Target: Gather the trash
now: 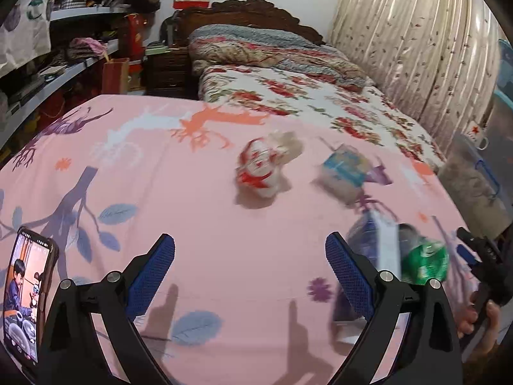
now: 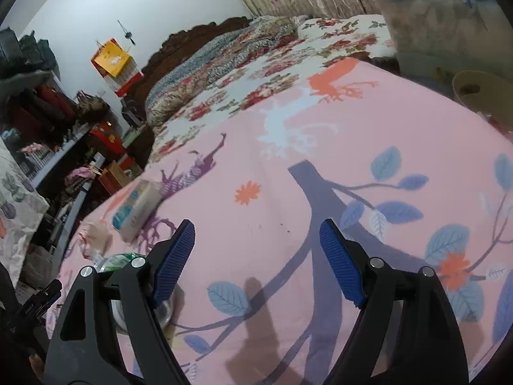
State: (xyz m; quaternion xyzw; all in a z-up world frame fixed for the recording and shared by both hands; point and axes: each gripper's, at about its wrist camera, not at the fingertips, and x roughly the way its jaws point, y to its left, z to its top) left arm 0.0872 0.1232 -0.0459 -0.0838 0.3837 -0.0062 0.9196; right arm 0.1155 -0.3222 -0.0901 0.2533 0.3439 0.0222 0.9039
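Trash lies on a pink patterned sheet [image 1: 192,211]. A crumpled red-and-white plastic wrapper [image 1: 266,170] sits mid-sheet, with a blue-and-white tissue pack [image 1: 346,170] to its right. Nearer, a purple-and-white carton [image 1: 375,247] and a green-labelled plastic bottle [image 1: 423,260] lie just right of my left gripper [image 1: 250,266], which is open and empty above the sheet. My right gripper [image 2: 256,256] is open over bare sheet with nothing between its fingers. The bottle [image 2: 118,263] shows partly behind its left finger, the tissue pack [image 2: 138,205] and wrapper [image 2: 96,237] further left.
A phone [image 1: 29,295] with a lit screen stands at the near left. A bed with a floral quilt [image 1: 304,102] lies beyond the sheet, shelves [image 1: 64,64] to its left. A clear storage box with a blue handle [image 2: 433,16] stands at the far right by the curtain.
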